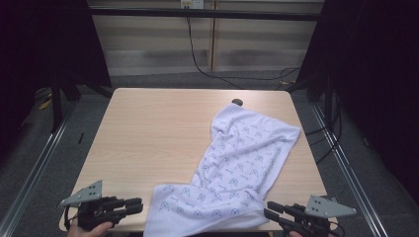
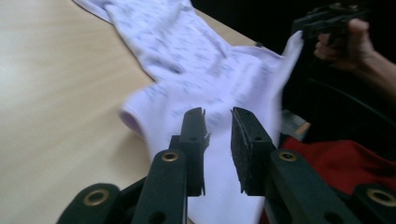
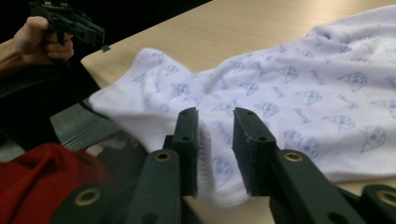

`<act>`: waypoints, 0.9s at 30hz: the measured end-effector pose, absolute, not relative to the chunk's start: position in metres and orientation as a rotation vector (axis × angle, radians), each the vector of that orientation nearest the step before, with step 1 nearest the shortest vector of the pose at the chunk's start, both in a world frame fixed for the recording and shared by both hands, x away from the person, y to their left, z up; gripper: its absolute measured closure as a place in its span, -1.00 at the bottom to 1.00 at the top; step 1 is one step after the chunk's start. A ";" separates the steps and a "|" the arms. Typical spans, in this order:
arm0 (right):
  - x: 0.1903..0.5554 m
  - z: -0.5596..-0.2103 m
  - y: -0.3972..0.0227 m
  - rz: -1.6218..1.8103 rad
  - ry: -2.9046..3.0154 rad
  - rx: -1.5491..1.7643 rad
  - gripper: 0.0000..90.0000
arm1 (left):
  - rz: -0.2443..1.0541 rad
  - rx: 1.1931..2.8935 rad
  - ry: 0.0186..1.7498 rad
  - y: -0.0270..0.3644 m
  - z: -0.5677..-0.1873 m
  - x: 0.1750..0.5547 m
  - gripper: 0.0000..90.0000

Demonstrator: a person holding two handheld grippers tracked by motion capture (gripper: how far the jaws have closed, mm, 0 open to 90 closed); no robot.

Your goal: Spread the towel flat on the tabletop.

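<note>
Just soft rumpled printed towel (image 1: 237, 163)

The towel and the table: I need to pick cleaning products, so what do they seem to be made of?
The towel looks like soft white terry cloth with a pale blue print; its nap is fuzzy and it folds limply. The table looks like light wood-grain laminate, smooth and matte, though it could be veneer.

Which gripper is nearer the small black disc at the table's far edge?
Right. The right gripper sits at the near right corner, below the black disc; the left gripper is at the near left, farther across.
</note>
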State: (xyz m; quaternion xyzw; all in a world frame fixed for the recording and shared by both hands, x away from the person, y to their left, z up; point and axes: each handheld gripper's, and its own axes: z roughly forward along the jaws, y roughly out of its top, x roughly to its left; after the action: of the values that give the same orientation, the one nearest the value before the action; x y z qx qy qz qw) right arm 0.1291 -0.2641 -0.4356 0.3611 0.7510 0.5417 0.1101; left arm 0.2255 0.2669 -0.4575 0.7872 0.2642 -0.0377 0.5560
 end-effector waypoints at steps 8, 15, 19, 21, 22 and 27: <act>0.178 -0.439 -0.251 1.552 2.239 1.106 0.42 | -0.151 2.020 0.669 0.193 -0.483 0.300 0.48; 0.213 -0.478 -0.234 1.359 2.412 1.215 0.38 | -0.174 2.169 0.561 0.164 -0.496 0.281 0.52; 0.196 -0.473 -0.233 1.337 2.389 1.207 0.89 | -0.178 2.156 0.542 0.174 -0.493 0.262 0.87; 0.182 -0.466 -0.240 1.375 2.343 1.209 0.93 | -0.203 2.124 0.535 0.182 -0.490 0.253 0.90; 0.174 -0.463 -0.244 1.376 2.323 1.216 0.93 | -0.221 2.103 0.535 0.187 -0.489 0.247 0.90; 0.135 -0.459 -0.260 1.347 2.327 1.229 0.93 | -0.325 2.053 0.471 0.200 -0.485 0.220 0.90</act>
State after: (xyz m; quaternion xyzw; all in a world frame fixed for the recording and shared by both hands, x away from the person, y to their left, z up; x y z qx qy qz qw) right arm 0.1353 -0.2605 -0.4594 0.4140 0.7837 0.4538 0.0926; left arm 0.2205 0.1997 -0.4852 0.8429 0.1936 -0.1334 0.4840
